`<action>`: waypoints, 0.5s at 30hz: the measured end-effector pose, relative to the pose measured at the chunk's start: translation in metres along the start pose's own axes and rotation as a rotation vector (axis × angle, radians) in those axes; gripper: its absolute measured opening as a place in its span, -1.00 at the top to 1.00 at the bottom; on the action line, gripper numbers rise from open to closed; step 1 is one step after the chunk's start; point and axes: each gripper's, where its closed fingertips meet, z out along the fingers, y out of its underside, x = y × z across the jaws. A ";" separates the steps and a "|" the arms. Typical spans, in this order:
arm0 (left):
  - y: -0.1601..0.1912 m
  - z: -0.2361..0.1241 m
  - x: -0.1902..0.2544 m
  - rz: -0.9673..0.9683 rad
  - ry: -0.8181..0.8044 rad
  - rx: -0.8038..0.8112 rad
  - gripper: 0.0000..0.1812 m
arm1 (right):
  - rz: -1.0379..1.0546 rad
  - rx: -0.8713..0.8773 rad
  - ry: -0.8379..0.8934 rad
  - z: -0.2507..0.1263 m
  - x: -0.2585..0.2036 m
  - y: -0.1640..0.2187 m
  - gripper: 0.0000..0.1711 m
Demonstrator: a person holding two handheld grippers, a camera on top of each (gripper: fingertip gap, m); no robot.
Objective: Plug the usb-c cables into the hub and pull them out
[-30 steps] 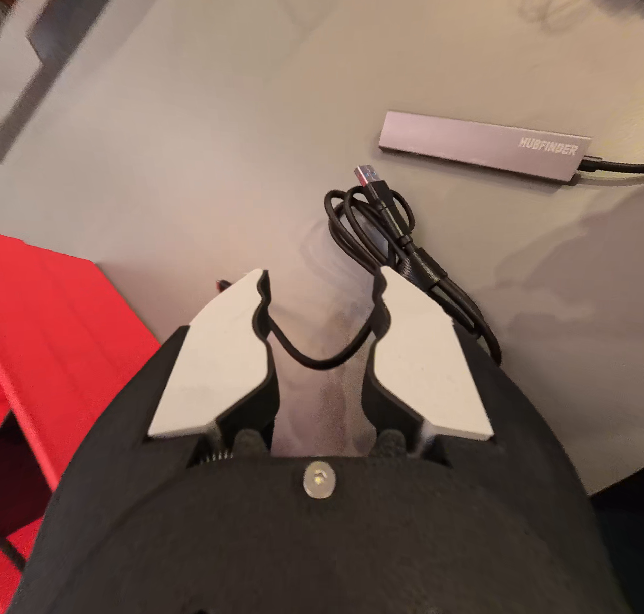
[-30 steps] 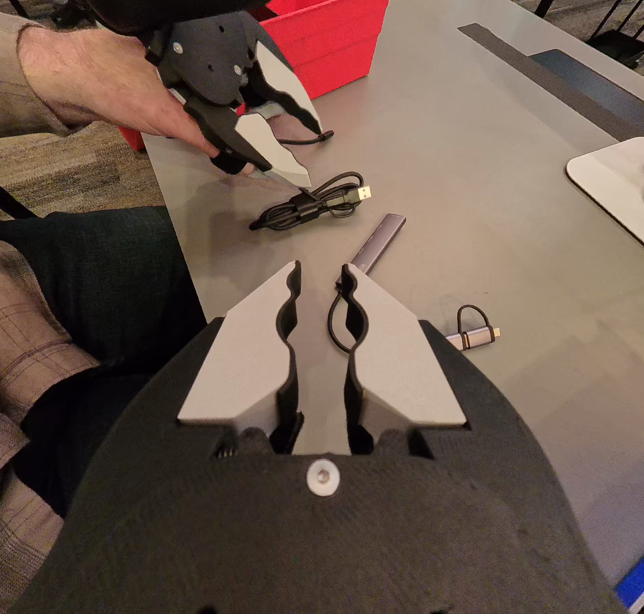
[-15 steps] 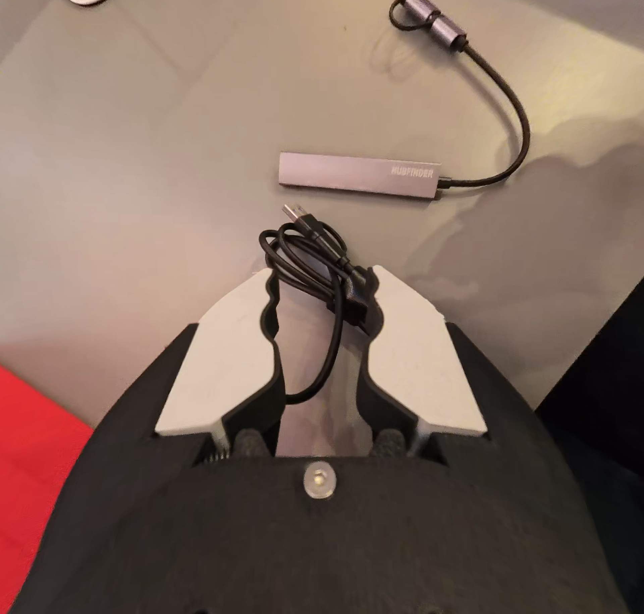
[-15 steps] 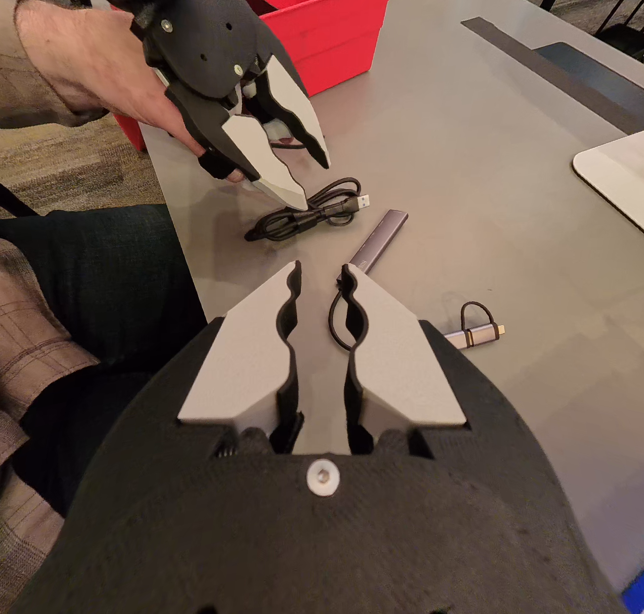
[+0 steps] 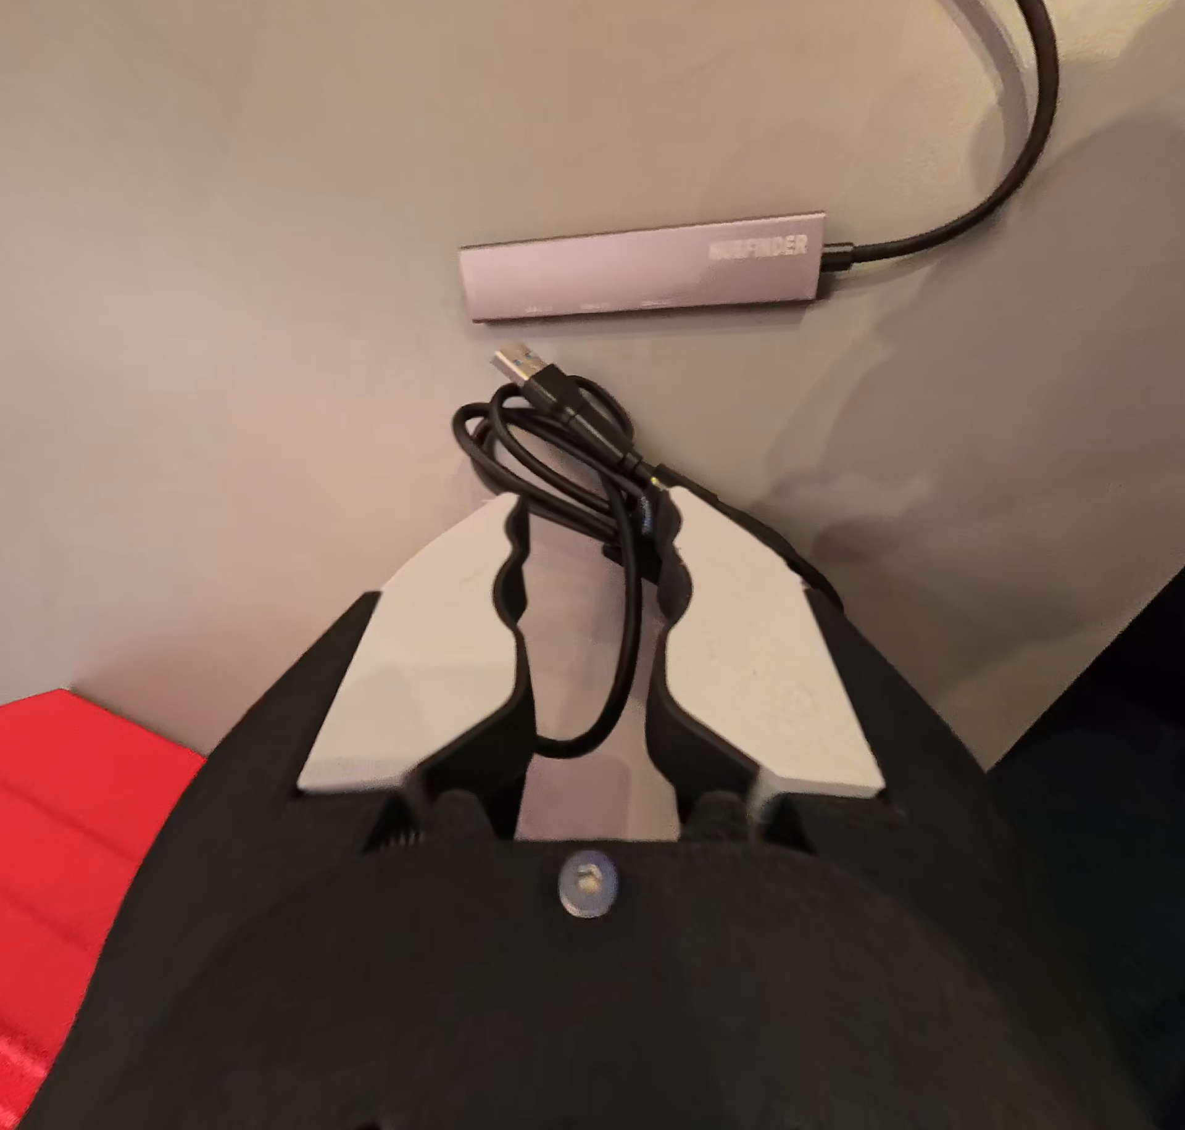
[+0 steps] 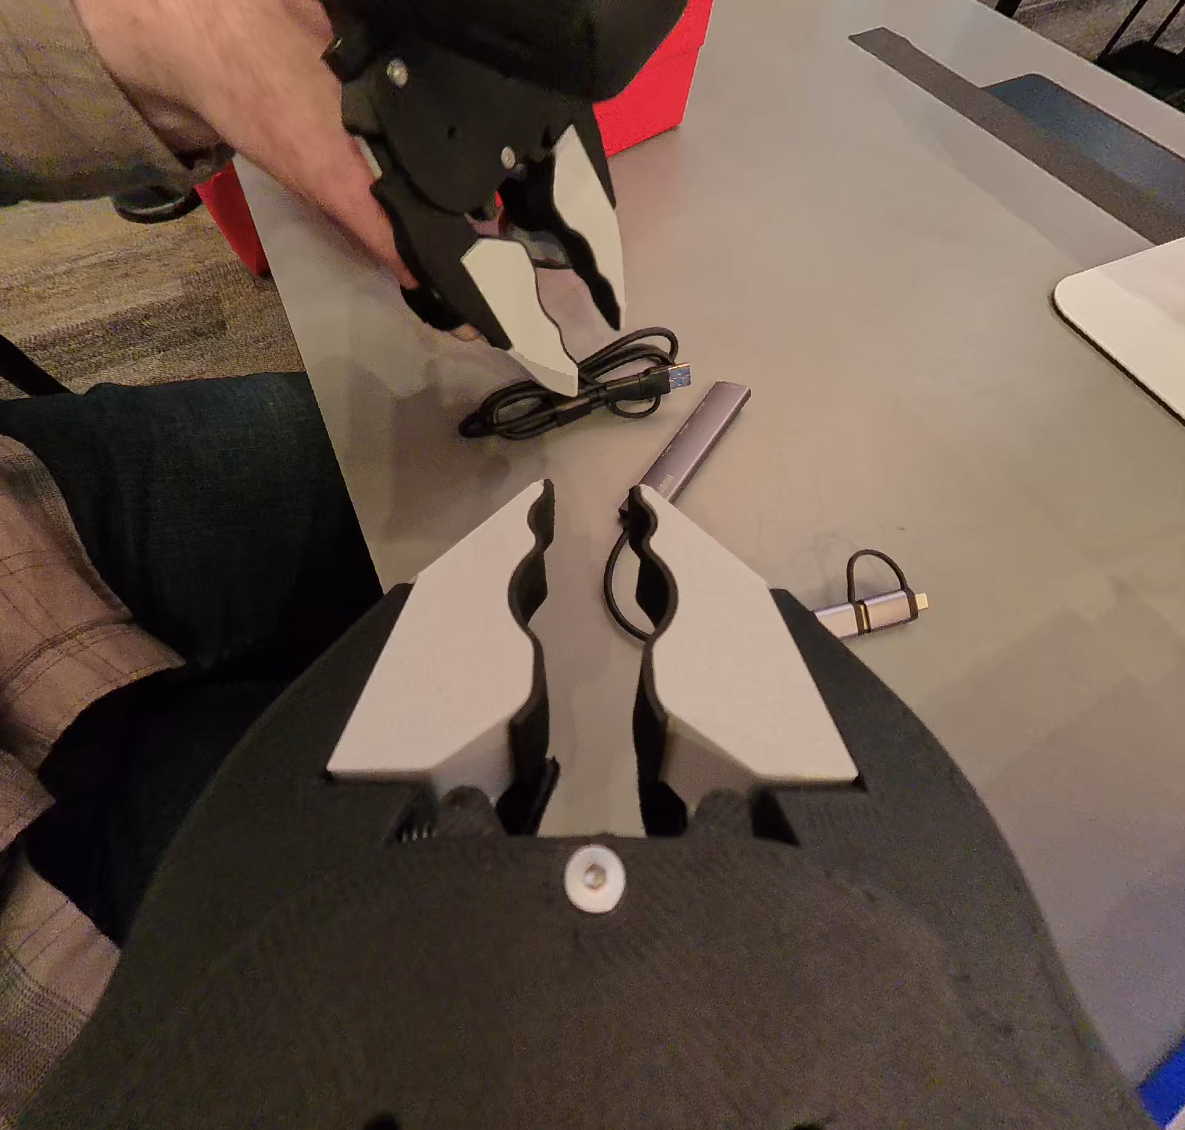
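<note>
Since half a second ago the left claw (image 5: 593,509) has dropped lower over the coiled black cable (image 5: 558,451), so the bundle now fills more of its view and the hub's far plug has slid out of the top of the picture. Its jaws stand spread, gripping nothing. The bundle's wrapped middle lies between the two tips, close against the right-hand one, and one loose loop trails back down the gap toward the claw's body. From the right wrist view the left claw (image 6: 587,355) is tilted steeply down, its lower tip on or just above the cable (image 6: 577,387); contact cannot be told. A hand (image 6: 256,112) holds it.

Beyond the bundle, the cable's metal plug (image 5: 513,358) points at the long side of the slim grey hub (image 5: 641,265), near it but not touching. That hub lies flat on the grey table (image 5: 224,265), and its own thick black lead (image 5: 1039,73) curves away from its right end.

Meanwhile the right claw (image 6: 590,496) hovers with its jaws parted and empty above the near end of the hub (image 6: 699,439). The lead's grey plug (image 6: 872,612) lies just to the right. A red bin (image 6: 647,105) stands behind the left claw.
</note>
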 end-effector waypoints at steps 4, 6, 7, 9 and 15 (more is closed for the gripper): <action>-0.003 -0.001 -0.003 -0.116 0.129 0.018 0.41 | 0.005 0.003 0.001 -0.001 0.001 0.001 0.76; 0.005 0.004 -0.007 -0.100 0.128 -0.042 0.34 | 0.007 0.002 -0.003 0.000 0.001 0.001 0.76; 0.005 0.006 -0.006 -0.097 0.147 -0.050 0.34 | 0.005 0.000 -0.004 0.001 0.001 0.002 0.76; 0.004 0.008 -0.001 -0.085 0.189 -0.068 0.40 | 0.002 -0.002 -0.006 0.002 0.000 0.002 0.76; -0.005 0.012 0.007 0.063 0.193 -0.097 0.53 | 0.011 0.000 -0.003 0.001 0.002 0.003 0.76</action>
